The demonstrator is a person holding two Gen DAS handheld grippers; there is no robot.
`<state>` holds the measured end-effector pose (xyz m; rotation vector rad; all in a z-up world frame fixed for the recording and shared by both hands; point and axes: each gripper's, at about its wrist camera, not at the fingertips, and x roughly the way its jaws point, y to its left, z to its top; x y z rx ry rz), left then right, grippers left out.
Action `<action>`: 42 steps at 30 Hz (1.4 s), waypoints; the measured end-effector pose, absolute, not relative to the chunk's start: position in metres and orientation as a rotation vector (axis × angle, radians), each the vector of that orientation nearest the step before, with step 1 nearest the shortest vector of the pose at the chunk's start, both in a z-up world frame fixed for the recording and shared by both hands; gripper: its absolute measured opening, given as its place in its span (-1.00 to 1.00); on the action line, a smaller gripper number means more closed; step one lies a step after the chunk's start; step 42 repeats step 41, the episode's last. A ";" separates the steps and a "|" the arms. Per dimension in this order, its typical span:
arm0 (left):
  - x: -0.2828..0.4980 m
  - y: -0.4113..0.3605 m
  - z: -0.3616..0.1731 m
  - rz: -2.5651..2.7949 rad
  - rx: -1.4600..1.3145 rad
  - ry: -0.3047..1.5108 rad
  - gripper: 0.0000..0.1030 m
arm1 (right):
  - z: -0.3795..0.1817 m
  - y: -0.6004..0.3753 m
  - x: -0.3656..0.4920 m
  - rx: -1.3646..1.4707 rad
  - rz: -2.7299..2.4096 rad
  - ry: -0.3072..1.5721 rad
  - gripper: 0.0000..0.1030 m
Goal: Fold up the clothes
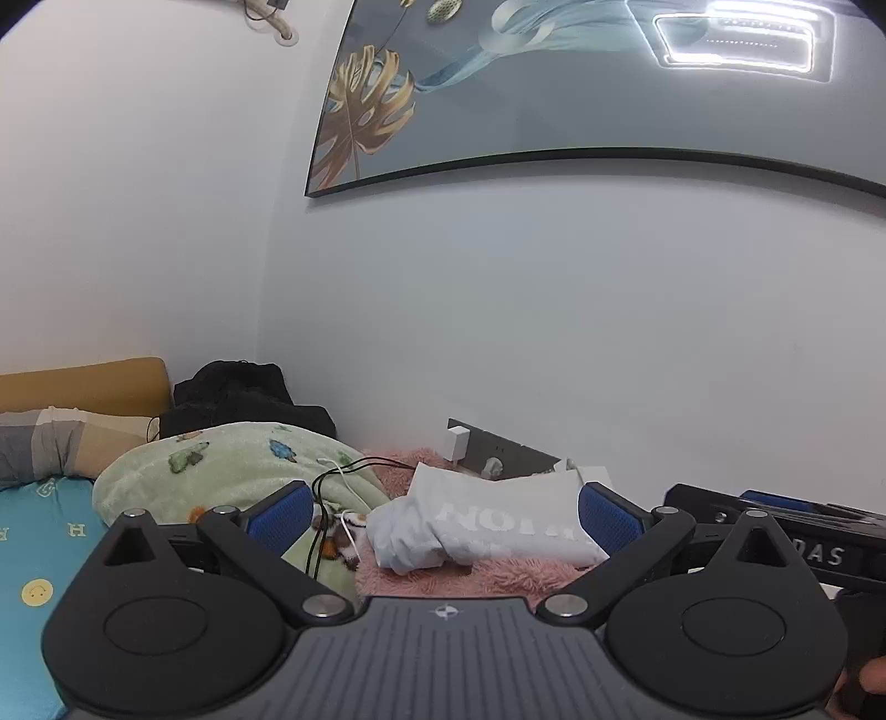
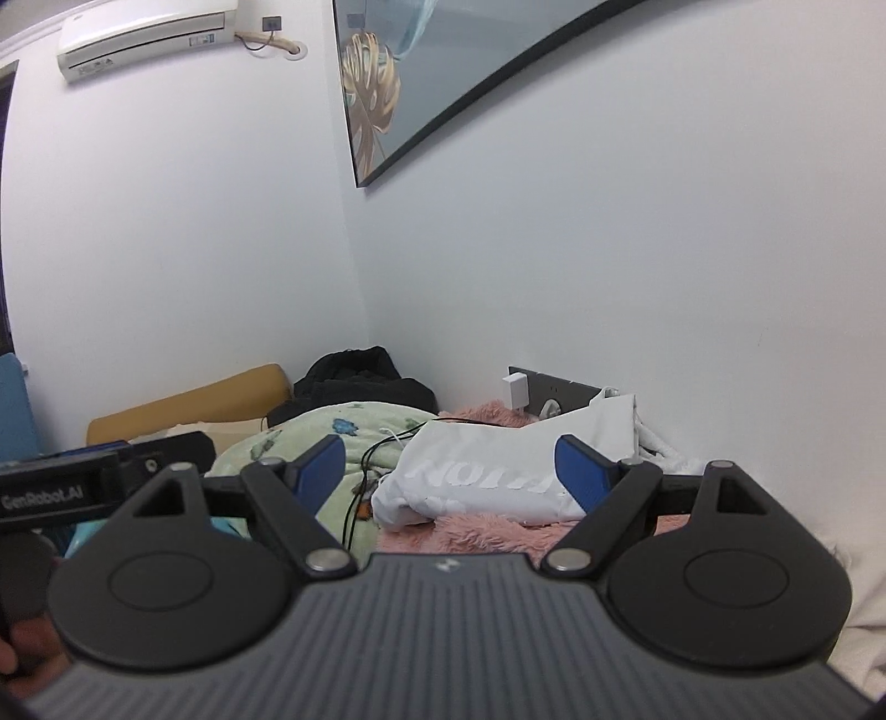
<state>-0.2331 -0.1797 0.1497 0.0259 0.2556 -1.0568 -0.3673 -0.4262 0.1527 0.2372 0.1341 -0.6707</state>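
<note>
White walls meet in a corner behind a bed (image 1: pixel 33 531) with a turquoise sheet printed with letters and a smiley face.

White garment (image 1: pixel 487 523): folded into a compact bundle, one end rolled and rumpled, pale lettering showing mirrored on its upper face. It lies on a pink fluffy blanket (image 1: pixel 498 576), against the wall; also seen from the right wrist (image 2: pixel 487 476).

Green fleece blanket (image 1: pixel 232 471): heaped just beside the white garment, printed with small blue and green figures. Black and white cables (image 1: pixel 332 498) trail over it, near the garment's rolled end.

Black clothing (image 1: pixel 238 399): piled in the corner, beyond the green blanket. Tan headboard cushion (image 1: pixel 83 382) and a striped pillow (image 1: pixel 50 443) sit farther from the garment.

Dark socket panel (image 1: pixel 498 448) with a white charger (image 1: pixel 458 443): on the wall just behind the garment.

Framed picture (image 1: pixel 554 99) with gold leaves: high on the wall above the garment. Air conditioner (image 2: pixel 144 36): upper corner wall.

Left gripper (image 1: pixel 443 515): fingers spread wide, blue pads apart, holding nothing, short of the garment.

Right gripper (image 2: pixel 448 471): likewise spread wide and unladen, short of the garment.
</note>
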 end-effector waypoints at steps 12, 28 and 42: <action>-0.230 -0.163 0.120 -0.973 0.091 0.205 0.99 | 0.125 -0.408 -0.349 0.199 -0.715 0.177 0.65; -0.235 -0.151 0.121 -0.958 0.079 0.192 0.99 | 0.127 -0.391 -0.352 0.153 -0.743 0.199 0.64; -0.243 -0.148 0.125 -0.955 0.090 0.180 0.99 | 0.132 -0.388 -0.358 0.178 -0.753 0.223 0.64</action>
